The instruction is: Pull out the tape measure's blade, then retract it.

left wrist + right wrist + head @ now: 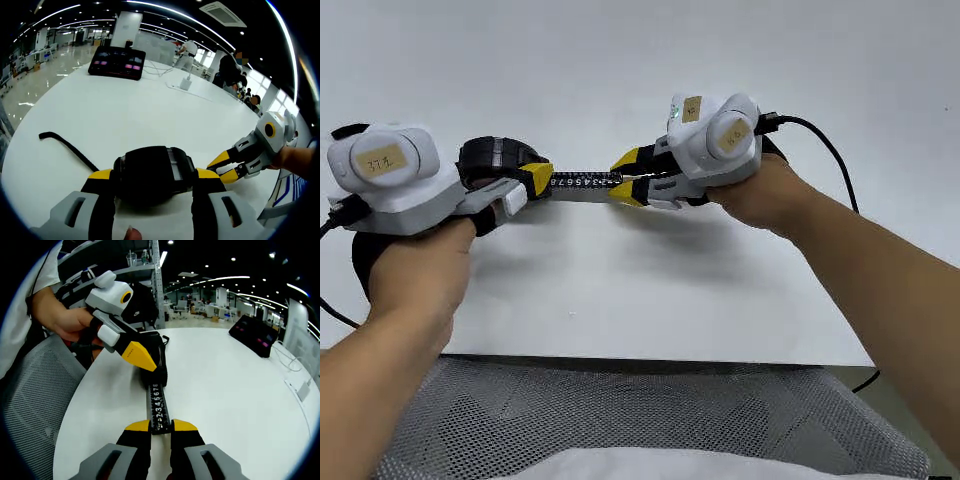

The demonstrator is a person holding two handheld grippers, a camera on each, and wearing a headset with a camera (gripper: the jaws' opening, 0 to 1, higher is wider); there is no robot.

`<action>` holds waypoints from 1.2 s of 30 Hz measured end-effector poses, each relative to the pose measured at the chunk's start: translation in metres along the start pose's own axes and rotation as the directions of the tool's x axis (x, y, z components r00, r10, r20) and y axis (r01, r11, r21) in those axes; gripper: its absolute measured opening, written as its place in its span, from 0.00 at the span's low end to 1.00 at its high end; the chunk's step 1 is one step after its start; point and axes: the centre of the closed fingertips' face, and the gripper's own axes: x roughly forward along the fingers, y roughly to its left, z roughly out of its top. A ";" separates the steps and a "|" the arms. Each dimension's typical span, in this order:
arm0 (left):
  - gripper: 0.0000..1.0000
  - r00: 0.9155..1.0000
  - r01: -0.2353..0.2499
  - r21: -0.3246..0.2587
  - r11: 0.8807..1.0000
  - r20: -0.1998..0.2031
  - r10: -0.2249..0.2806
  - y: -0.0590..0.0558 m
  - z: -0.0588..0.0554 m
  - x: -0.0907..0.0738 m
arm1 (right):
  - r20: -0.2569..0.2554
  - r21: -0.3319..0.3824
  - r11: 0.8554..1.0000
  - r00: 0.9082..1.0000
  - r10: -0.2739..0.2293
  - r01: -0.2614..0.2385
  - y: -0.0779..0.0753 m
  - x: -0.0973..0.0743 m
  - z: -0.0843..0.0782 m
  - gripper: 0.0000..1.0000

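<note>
standing beside the bench, i see the person holding both tools over a white table point(620, 60), one in each hand, tips pointing at each other. the left gripper point(154, 182) is clamped on the tape measure point(495, 157). the black case sits crosswise between its two yellow-tipped fingers point(100, 175), one pressed to each side, and in the left gripper view the case bulges up above them. the left hand point(415, 270) wraps the grip from below.

a short run of blade point(156, 402) is out of the case, stretching straight across to the right gripper point(161, 426). its yellow fingertips are pinched together on the blade's free end, and the strip comes up between them in the right gripper view with white numbers on black readable along it. from the head view, the blade bridges the small gap between the two tools, dead level, with the right hand point(760, 195) behind it.

a soft shadow lies on the table under the tools; whether the case touches the surface i cannot tell.

further off on the table lie a loose black cable point(65, 145) to the left of the case and a dark tray point(117, 62) well beyond it near the far edge. a grey mesh chair point(670, 410) sits at the near edge of the table, under the person's arms.
</note>
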 end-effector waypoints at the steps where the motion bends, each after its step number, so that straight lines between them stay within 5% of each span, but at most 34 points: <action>1: 0.57 1.000 0.000 -0.001 1.000 0.000 0.000 0.000 0.000 0.000 | 0.003 0.001 1.000 1.000 0.000 0.000 0.000 0.002 0.002 0.10; 36: 0.57 1.000 0.001 0.000 1.000 0.002 -0.001 0.001 0.000 0.001 | 0.036 0.007 1.000 0.999 0.026 -0.027 0.006 0.040 0.028 0.11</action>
